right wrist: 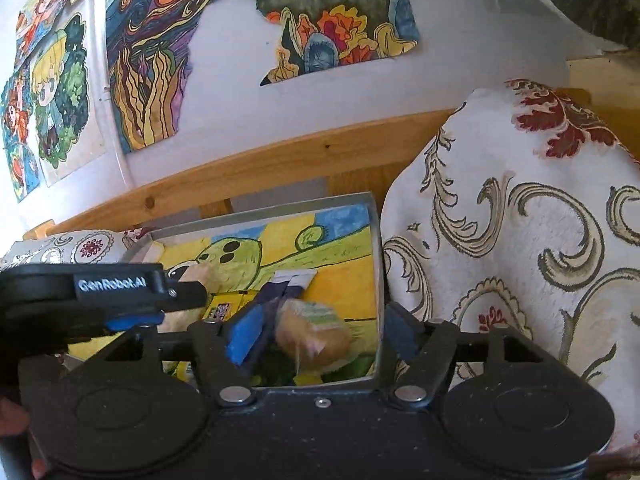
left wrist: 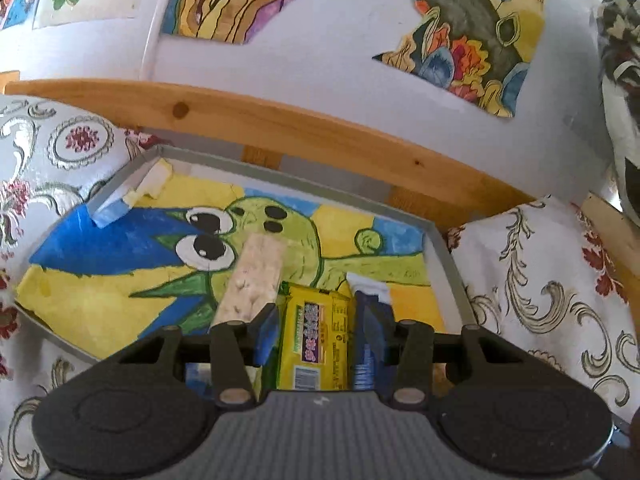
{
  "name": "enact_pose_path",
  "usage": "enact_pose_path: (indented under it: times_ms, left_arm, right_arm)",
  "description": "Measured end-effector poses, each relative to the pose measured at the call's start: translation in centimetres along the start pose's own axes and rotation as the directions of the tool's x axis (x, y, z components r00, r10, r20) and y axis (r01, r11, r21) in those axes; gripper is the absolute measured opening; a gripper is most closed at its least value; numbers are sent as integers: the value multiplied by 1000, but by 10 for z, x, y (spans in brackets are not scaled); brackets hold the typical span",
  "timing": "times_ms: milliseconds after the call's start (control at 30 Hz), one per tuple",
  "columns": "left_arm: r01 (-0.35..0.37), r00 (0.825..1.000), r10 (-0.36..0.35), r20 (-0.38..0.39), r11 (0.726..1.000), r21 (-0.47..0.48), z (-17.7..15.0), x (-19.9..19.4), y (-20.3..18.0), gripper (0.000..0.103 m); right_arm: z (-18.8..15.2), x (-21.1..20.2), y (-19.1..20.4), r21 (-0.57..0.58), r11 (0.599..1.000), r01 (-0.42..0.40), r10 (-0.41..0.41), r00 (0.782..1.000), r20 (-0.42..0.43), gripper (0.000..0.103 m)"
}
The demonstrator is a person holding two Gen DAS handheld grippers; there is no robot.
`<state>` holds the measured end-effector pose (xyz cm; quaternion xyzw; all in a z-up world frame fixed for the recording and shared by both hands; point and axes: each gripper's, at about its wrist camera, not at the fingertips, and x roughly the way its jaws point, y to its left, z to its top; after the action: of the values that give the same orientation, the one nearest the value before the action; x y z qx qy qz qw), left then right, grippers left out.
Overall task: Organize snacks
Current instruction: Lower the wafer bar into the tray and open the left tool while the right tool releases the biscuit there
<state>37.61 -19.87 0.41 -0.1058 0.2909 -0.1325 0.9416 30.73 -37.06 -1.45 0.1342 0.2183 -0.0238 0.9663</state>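
From the left wrist view the left gripper (left wrist: 324, 320) stands parted and empty over a yellow biscuit packet (left wrist: 316, 340) beside a pale crisp-rice bar (left wrist: 252, 280) in the grey painted tray (left wrist: 452, 260), while the right wrist view shows the right gripper (right wrist: 320, 330) spread wide around a blurred, soft tan bun packet (right wrist: 312, 332), best lowered flat beside the others.

One grey tray (left wrist: 448, 256), painted inside. Four snacks in it: one pale bar (left wrist: 252, 280), one yellow packet (left wrist: 316, 340), one blue packet (left wrist: 370, 320), one tan blurred packet (right wrist: 316, 332). Two grippers.
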Motion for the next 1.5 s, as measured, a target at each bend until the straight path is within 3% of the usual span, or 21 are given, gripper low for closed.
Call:
enact_pose_path:
  times_ms: [100, 167, 367, 467, 833, 1133, 1500]
  left_arm:
    - [-5, 1000, 5, 20, 1000, -5, 4, -8, 1, 64]
    - [-15, 999, 16, 45, 1000, -12, 6, -16, 2, 78]
    - [-49, 993, 51, 111, 999, -20, 11, -44, 8, 98]
    - [-70, 986, 72, 148, 997, -20, 12, -61, 11, 102]
    - [-161, 971, 162, 177, 987, -20, -6, -116, 34, 102]
    - [-207, 962, 206, 179, 978, -12, -30, -164, 55, 102]
    - [-231, 958, 218, 184, 972, 48, -58, -214, 75, 102]
  right_arm:
    - [1, -3, -3, 15, 1000, 9, -9, 1000, 11, 78]
    - [2, -5, -4, 24, 1000, 11, -12, 1000, 20, 81]
    - [6, -16, -1, 17, 1000, 16, -17, 998, 55, 88]
    - [7, -24, 3, 2, 1000, 16, -16, 997, 72, 93]
    - [-1, -67, 26, -81, 997, 11, -1, 993, 120, 102]
    - [-12, -113, 55, -198, 980, -10, 41, 987, 155, 102]
    - [-28, -168, 67, -180, 984, -5, 32, 988, 149, 102]
